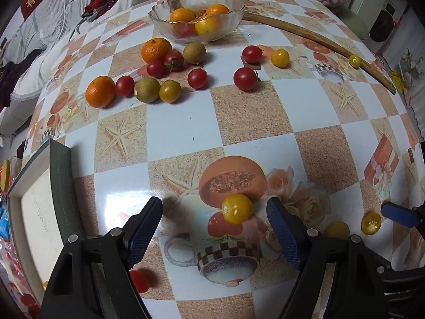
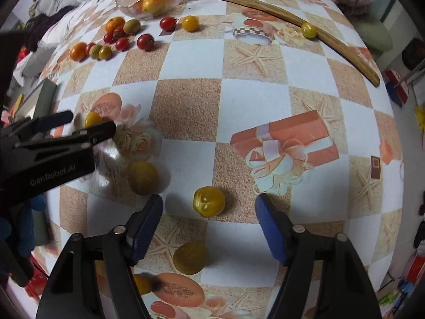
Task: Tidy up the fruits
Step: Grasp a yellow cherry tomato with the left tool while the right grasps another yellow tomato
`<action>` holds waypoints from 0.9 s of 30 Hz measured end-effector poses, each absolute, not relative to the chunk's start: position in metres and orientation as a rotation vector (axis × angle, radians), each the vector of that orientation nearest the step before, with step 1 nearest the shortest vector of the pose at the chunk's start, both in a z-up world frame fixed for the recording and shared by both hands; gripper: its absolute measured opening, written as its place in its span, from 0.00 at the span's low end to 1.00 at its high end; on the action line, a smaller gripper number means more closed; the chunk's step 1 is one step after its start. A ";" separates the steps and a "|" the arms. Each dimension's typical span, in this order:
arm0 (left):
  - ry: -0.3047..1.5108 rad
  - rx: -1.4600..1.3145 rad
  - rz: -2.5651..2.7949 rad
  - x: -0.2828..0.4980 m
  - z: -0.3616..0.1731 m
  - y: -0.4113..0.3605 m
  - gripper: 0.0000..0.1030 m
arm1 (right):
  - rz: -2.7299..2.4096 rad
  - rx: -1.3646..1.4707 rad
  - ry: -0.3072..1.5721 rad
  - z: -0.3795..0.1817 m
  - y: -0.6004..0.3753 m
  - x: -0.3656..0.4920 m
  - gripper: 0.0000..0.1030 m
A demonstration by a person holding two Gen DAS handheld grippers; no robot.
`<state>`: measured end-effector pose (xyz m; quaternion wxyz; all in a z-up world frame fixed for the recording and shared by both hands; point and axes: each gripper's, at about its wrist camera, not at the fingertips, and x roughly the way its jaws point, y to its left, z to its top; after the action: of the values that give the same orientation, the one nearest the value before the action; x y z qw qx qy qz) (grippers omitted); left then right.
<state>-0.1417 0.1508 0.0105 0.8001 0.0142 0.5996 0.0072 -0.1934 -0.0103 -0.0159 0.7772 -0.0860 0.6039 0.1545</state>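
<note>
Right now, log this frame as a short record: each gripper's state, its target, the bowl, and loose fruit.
left gripper: open, yellow tomato between its fingers, not clamped
right gripper: open, yellow-green tomato on the table ahead of it
glass bowl: far side, holds orange and yellow fruit
loose fruit: red tomatoes and tangerines clustered by the bowl
wooden stick: one small yellow tomato against it

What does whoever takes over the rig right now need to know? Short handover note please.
Left gripper: jaws open, empty, straddling a yellow cherry tomato on the table.
Right gripper: jaws open, empty, lined up on another yellow tomato.
Glass bowl at the far edge already holds a few oranges and tomatoes.
Still loose on the tablecloth: two oranges, several red and yellow tomatoes and greenish fruits near the bowl, one yellow tomato against the wooden stick, more close to the grippers.
Left: most of the sorting.
</note>
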 end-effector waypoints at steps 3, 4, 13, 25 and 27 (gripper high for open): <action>1.287 0.013 -0.008 -0.142 0.012 0.146 0.61 | 0.323 -0.224 1.300 -0.015 -0.007 -0.195 0.55; 1.286 0.013 -0.017 -0.143 0.013 0.144 0.57 | 0.316 -0.238 1.295 -0.014 -0.008 -0.195 0.51; 1.275 -0.089 -0.049 -0.146 0.024 0.149 0.23 | 0.364 -0.081 1.311 -0.004 -0.033 -0.190 0.25; 1.213 -0.165 0.004 -0.165 0.058 0.192 0.23 | 0.439 -0.074 1.269 0.022 -0.009 -0.183 0.25; 1.204 -0.172 0.023 -0.173 0.062 0.201 0.23 | 0.466 -0.086 1.260 0.026 0.007 -0.183 0.25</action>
<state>-0.1729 0.2013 0.0622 0.8205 -0.0810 0.5657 0.0110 -0.1833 0.0070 0.0261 0.7819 -0.0400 0.5835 0.2158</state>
